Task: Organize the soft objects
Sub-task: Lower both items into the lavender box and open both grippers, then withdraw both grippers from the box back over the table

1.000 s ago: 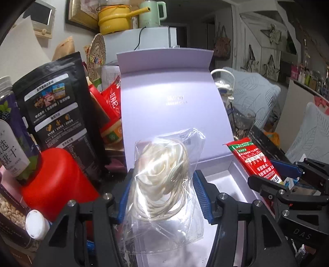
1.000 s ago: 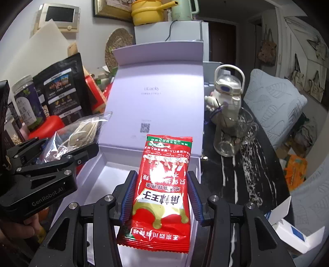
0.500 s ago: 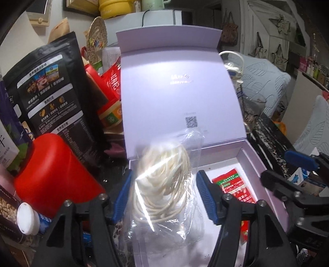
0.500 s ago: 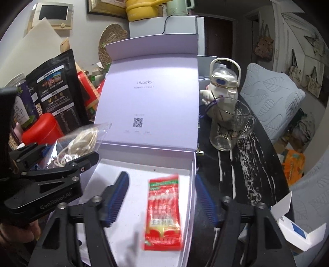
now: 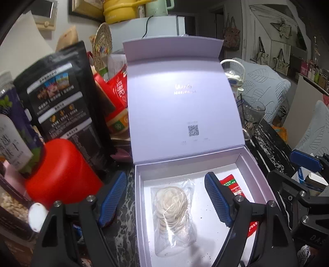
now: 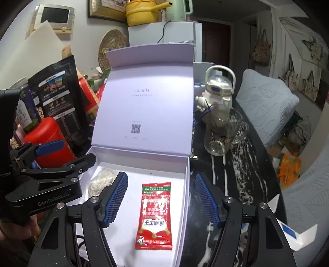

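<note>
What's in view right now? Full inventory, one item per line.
gift box: 1, lilac, centre, lid open upright
clear bag of coiled cord: 1, cream, box left side
snack packet: 1, red, box right side
black pouch: 1, left of box
red canister: 1, front left
glass mug: 1, clear, right of box
water bottle: 1, white, behind mug
yellow pot: 1, top shelf
left hand-held gripper: open, above cord bag
right hand-held gripper: open, above packet

Black left gripper (image 5: 165, 199) marked "GenRobot.AI", blue ribbed pads (image 6: 115, 197), silver screws, possibly bare skin.
</note>
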The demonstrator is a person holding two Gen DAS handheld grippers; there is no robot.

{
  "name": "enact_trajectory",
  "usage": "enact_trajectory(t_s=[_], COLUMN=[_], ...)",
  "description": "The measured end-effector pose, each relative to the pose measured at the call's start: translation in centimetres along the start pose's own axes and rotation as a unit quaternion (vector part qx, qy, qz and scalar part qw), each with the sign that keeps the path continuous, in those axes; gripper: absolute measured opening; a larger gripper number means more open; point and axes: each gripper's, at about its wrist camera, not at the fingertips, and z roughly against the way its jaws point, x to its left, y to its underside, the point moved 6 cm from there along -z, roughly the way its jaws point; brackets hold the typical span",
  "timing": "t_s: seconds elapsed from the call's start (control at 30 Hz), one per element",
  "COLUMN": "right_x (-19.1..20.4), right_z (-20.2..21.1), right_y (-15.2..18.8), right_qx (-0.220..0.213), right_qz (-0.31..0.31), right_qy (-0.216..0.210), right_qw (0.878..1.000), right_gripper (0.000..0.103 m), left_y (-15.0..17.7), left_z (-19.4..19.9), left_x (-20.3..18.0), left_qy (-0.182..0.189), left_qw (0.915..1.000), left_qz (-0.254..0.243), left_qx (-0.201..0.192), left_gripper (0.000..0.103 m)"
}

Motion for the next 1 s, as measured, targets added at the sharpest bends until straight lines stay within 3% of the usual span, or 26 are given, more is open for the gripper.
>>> enact_trajectory(t_s=[0.33, 0.7, 0.87, 1.0], right_x=[0.1, 0.5, 0.1, -0.8], right_z=[4.4, 12.2, 15.4, 17.4], right_y=[-1.2, -1.7, -1.0, 0.0], right_qx=[-0.045, -0.113, -0.136, -0.145], right_qz=[0.007, 0.019, 0.015, 0.01], right_qy=[0.016, 0.024, 0.03, 0.048], right_qw=[0.999, 0.993, 0.99, 0.988], right_gripper=[0.069, 0.074, 0.074, 0.074], left_y=[-1.1, -1.1, -0.3, 0.5], left_z=[4.8, 10.7, 12.9, 14.5], left_x=[-0.8, -2.2, -4.3, -6.1], left_qy=[0.014, 0.067, 0.108, 0.121], left_qw=[0.999, 0.9951, 0.9903, 0.9868], left_qz=[-0.008, -0.017, -0.041, -0.061], left_qx=[-0.043, -0.07, -0.076, -0.089], left_gripper=[0.079, 0.079, 0.079, 0.079])
